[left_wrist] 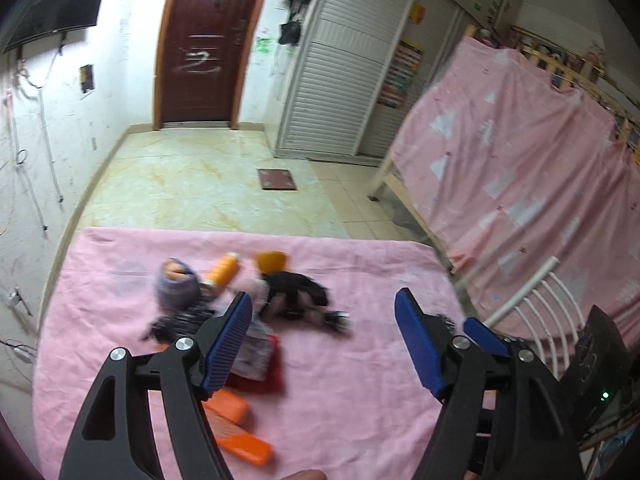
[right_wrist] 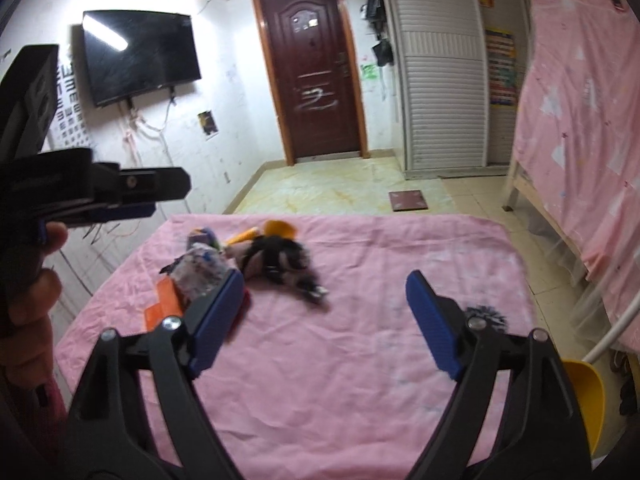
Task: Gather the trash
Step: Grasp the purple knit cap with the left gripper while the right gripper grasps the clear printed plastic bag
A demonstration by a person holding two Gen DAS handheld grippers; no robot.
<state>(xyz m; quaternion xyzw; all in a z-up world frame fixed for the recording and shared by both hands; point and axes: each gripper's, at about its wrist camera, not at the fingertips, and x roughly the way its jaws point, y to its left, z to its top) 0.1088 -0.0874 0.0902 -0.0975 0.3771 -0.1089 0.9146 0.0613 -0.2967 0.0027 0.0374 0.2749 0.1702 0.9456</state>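
Observation:
A pile of trash lies on the pink cloth (left_wrist: pixel 340 400) of the table: an orange bottle (left_wrist: pixel 222 270), a purple wrapper (left_wrist: pixel 174 286), a black rag (left_wrist: pixel 298 290), a crumpled packet (left_wrist: pixel 256 354) and orange flat pieces (left_wrist: pixel 240 444). My left gripper (left_wrist: pixel 324 344) is open and empty, above the near side of the pile. My right gripper (right_wrist: pixel 324 324) is open and empty over the cloth (right_wrist: pixel 340 380), right of the pile (right_wrist: pixel 256 260). A small dark spiky scrap (right_wrist: pixel 486 314) lies by its right finger. The left gripper also shows at the left edge of the right wrist view (right_wrist: pixel 120 196).
A yellow bin (right_wrist: pixel 584 396) sits at the table's right corner beside a white chair back (left_wrist: pixel 536 308). A pink-draped bunk bed (left_wrist: pixel 520 168) stands to the right. Tiled floor, a small mat (left_wrist: pixel 277 179), wardrobe and dark door (left_wrist: pixel 204 40) lie beyond.

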